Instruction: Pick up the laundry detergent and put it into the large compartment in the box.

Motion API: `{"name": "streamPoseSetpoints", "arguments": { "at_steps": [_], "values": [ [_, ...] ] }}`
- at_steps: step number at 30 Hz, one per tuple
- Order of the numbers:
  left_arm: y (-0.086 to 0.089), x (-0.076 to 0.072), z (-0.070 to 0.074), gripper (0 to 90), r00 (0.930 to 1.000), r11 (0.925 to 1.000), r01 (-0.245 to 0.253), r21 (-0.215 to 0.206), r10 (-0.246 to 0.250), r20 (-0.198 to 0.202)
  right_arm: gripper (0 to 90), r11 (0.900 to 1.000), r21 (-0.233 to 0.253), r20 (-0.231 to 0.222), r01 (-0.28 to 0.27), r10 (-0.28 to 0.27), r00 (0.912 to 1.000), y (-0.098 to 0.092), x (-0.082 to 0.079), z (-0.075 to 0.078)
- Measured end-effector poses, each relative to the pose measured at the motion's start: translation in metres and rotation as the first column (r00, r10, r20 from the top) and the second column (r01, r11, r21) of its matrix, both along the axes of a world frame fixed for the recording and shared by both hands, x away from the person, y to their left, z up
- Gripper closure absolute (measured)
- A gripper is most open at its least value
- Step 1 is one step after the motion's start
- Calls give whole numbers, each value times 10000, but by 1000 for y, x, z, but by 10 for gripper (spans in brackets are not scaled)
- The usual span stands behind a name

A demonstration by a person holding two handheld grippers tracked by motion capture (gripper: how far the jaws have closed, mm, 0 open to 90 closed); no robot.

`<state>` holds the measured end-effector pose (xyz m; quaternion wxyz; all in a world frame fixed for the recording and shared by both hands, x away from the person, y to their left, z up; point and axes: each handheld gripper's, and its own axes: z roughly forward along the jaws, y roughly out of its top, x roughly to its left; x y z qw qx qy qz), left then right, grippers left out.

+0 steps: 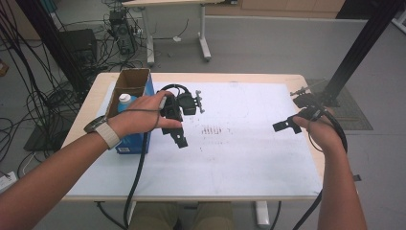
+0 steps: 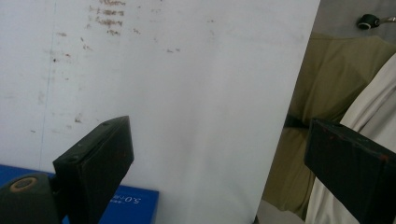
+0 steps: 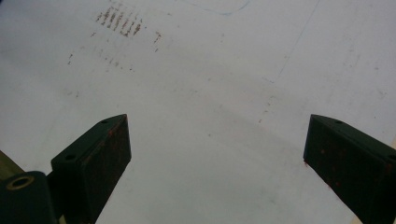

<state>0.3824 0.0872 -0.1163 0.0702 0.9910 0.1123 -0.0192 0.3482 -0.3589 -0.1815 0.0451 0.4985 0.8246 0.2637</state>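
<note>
Two grippers over one white sheet (image 1: 239, 143), left gripper (image 1: 179, 140) and right gripper (image 1: 282, 125) both spread wide and empty, one open box (image 1: 139, 81) beside the left hand (image 1: 139, 117), one bottle (image 1: 124, 101) inside it.

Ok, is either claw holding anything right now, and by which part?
Nothing is held. The left claw and the right claw both have their jaws wide apart, with nothing between them but the white mat.
</note>
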Motion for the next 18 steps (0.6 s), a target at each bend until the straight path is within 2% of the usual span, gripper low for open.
{"name": "streamPoseSetpoints", "arguments": {
  "at_steps": [18],
  "values": [
    [-2,0,-2,86,10000,9999,25,99,-24,-48,72,10000,36,55,65,-66,10000,-3,-4,-1]
  ]
}}
